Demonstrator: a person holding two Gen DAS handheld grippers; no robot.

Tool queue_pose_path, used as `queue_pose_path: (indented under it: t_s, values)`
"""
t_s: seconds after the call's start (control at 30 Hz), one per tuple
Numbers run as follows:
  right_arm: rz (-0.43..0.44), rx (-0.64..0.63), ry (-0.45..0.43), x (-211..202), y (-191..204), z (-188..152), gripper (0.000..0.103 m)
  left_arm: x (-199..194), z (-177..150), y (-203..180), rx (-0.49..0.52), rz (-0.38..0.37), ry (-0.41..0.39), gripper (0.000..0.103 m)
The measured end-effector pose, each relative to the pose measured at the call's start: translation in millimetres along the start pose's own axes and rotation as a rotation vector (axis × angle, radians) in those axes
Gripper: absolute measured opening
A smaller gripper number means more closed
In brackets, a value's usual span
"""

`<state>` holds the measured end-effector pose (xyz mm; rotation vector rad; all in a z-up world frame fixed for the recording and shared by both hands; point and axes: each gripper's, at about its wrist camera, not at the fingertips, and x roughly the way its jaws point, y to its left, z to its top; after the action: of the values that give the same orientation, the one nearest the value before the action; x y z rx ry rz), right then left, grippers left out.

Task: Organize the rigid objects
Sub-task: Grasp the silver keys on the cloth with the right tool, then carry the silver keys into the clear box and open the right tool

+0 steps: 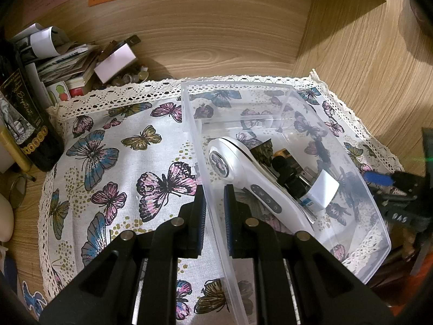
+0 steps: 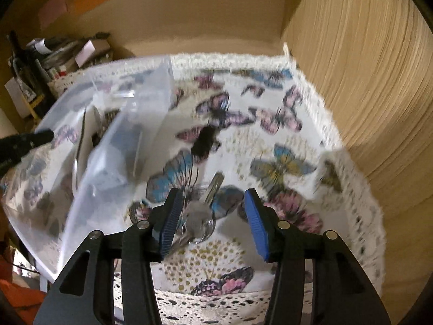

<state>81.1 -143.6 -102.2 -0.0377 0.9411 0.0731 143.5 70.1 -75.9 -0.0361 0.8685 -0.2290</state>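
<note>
A clear plastic bin (image 1: 360,189) sits on a butterfly-print cloth (image 1: 116,168). It holds a white handheld device (image 1: 243,170), a black object (image 1: 286,173) and a white plug adapter (image 1: 322,189). My left gripper (image 1: 215,192) is shut on the bin's near wall, one finger on each side of it. In the right wrist view, which is blurred, my right gripper (image 2: 212,203) is open just above a bunch of silver keys (image 2: 201,216) lying on the cloth. A small black object (image 2: 204,140) lies beyond the keys, beside the bin (image 2: 121,124).
A dark bottle (image 1: 24,124), stacked papers and small boxes (image 1: 81,62) crowd the back left. Wooden walls (image 1: 365,54) close the back and right side. The cloth has a lace edge (image 2: 360,216). The right gripper (image 1: 392,187) shows at the left wrist view's right edge.
</note>
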Motion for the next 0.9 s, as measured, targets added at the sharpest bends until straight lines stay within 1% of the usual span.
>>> queue_pose_path:
  t_s: [0.13,0.2,0.23,0.27,0.33,0.53,0.73,0.9]
  values:
    - [0.013,-0.016,0.051,17.8,4.9,-8.2,0.045,0.0,0.0,-0.1,0.0,0.0,0.0,0.011]
    - [-0.003,-0.035,0.033,18.0,7.9,-10.6,0.045,0.0,0.0,-0.1,-0.001,0.0,0.0,0.011]
    - [-0.006,-0.04,0.031,17.7,8.7,-10.9,0.042,0.0,0.0,-0.2,-0.001,0.001,0.0,0.011]
    - [-0.004,-0.04,0.028,16.9,8.6,-11.8,0.033,0.1,0.0,-0.1,-0.001,0.0,0.0,0.011]
    - [-0.002,-0.034,0.027,15.9,7.1,-11.7,0.025,0.0,0.0,-0.2,0.0,0.001,0.0,0.011]
    - [-0.012,-0.012,-0.001,13.5,3.6,-9.4,0.025,0.0,0.0,-0.2,0.0,0.001,0.0,0.011]
    - [-0.022,0.001,-0.084,-7.2,-0.9,5.2,0.025,1.0,-0.5,0.2,-0.002,-0.001,0.001,0.011]
    - [-0.026,-0.032,-0.159,-27.7,7.0,22.9,0.025,1.3,-0.3,0.6,-0.003,-0.002,0.001,0.011]
